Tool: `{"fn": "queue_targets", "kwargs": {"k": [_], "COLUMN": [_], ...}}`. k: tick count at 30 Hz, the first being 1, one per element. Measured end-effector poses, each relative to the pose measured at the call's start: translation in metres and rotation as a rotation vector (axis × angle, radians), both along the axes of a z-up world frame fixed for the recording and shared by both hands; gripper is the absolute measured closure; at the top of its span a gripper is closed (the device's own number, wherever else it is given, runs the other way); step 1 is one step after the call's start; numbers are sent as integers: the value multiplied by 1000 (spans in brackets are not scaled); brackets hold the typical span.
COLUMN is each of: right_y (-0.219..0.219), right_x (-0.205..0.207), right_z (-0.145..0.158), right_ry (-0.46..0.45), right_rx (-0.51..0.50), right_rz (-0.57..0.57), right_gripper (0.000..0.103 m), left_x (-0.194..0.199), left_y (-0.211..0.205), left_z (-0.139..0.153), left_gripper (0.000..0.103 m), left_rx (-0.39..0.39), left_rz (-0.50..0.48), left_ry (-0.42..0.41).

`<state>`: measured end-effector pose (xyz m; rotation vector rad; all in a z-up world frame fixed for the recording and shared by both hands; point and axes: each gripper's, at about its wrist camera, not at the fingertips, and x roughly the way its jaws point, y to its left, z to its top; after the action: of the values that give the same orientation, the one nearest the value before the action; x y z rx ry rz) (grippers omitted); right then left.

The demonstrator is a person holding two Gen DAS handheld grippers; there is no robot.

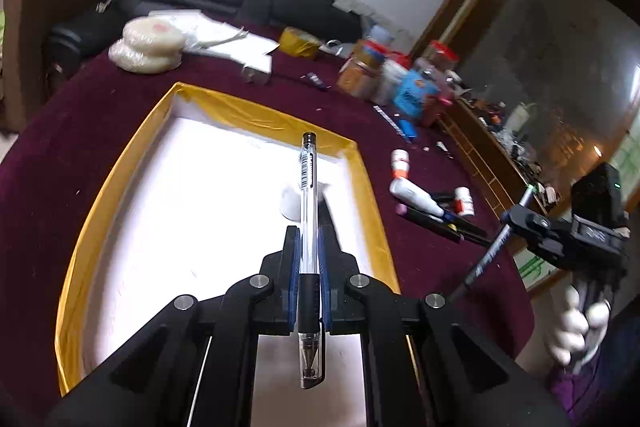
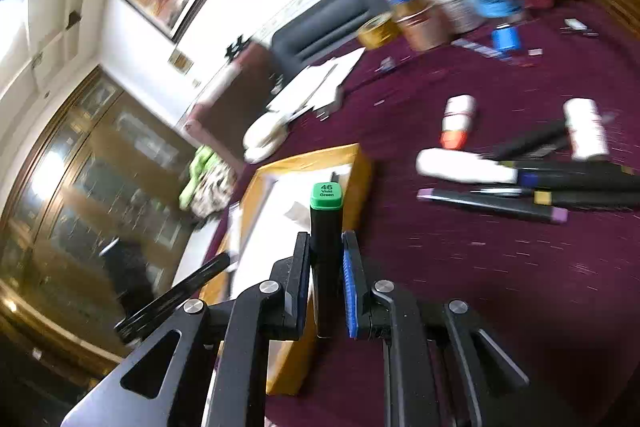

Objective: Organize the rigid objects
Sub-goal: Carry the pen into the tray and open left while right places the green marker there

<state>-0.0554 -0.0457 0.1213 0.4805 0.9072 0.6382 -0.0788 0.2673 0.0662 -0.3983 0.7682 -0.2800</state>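
— Close in: left gripper (image 1: 308,259) clamped on a clear pen (image 1: 308,227), gripped near the dark sleeve, capped end pointing out over the yellow-rimmed tray (image 1: 120,163). Probably held lengthwise for laying flat inside.

— And the right gripper (image 2: 326,259)?

— Pinched on a green-capped marker (image 2: 326,227), cap forward, above the maroon cloth (image 2: 480,287) just beside the tray's near corner. Likely bound for the same tray.

— Anything inside already?

— Something pale and small, too washed out to name.

— Farther out?

— Loose black markers (image 2: 560,187) and white bottles (image 2: 460,167) heaped together on the cloth, still unsorted. Beyond those, jars (image 1: 360,71), tape roll (image 1: 298,41), papers, none across the path. Main risk: both grippers crowding the tray together.
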Motion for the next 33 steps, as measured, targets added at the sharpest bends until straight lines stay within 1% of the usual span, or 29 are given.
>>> {"fn": "queue_targets", "kwargs": {"k": [2, 5, 8, 9, 11, 15, 16, 17, 18, 19, 20, 22, 24, 26, 28, 29, 30, 31, 32, 33], "right_y": [27, 61, 88, 97, 107, 128, 131, 133, 135, 135, 133, 127, 118, 106, 89, 76, 63, 52, 34, 19], "right_x": [15, 37, 62, 70, 82, 108, 113, 117, 119, 122, 123, 124, 119, 110, 95, 83, 70, 61, 48, 39], "right_z": [-2, -10, -23, -28, -36, -48, -51, -53, -55, -57, -59, -60, -55, -43, -25, -12, 1, 10, 20, 25], "right_ry": [19, 57, 91, 98, 110, 125, 127, 130, 131, 132, 135, 144, 128, 78, -6, -66, -132, -184, -253, -298], "right_rx": [-19, -56, -127, -157, -199, -270, -283, -294, -313, -322, -322, -302, -292, -293, -333, -352, -381, -404, -430, -440], "right_rz": [41, 71, 72, 68, 61, 49, 52, 55, 43, 27, 15, 7, -6, -15, -50, -76, -117, -155, -219, -276], "right_gripper": [90, 90, 90, 90, 90, 90, 90, 90, 89, 89, 89, 87, 85, 85, 83, 82, 73, 54, 40, 14], "left_x": [16, 43, 59, 61, 58, 43, 38, 34, 28, 25, 21, 15, 9, 7, 3, 0, -2, -5, -7, -9], "left_y": [3, 5, 3, 3, 5, 12, 14, 15, 17, 19, 22, 25, 26, 23, 17, 13, 8, 0, -9, -17], "left_z": [-4, -15, -27, -31, -31, -21, -18, -17, -16, -15, -15, -15, -13, -9, -3, 1, 5, 11, 15, 19], "left_gripper": [97, 97, 97, 97, 97, 95, 91, 83, 79, 69, 63, 62, 62, 62, 62, 62, 61, 57, 54, 52], "left_rx": [0, 7, 21, 0, -19, -44, -43, -46, -59, -70, -80, -96, -107, -104, -98, -97, -97, -92, -84, -75], "left_rz": [7, 12, 20, 19, 27, 49, 54, 58, 61, 65, 72, 84, 86, 87, 80, 71, 61, 43, 25, 9], "left_ry": [25, 66, 107, 125, 119, 65, 54, 49, 43, 41, 38, 37, 37, 35, 24, 15, 6, -9, -24, -35]}}
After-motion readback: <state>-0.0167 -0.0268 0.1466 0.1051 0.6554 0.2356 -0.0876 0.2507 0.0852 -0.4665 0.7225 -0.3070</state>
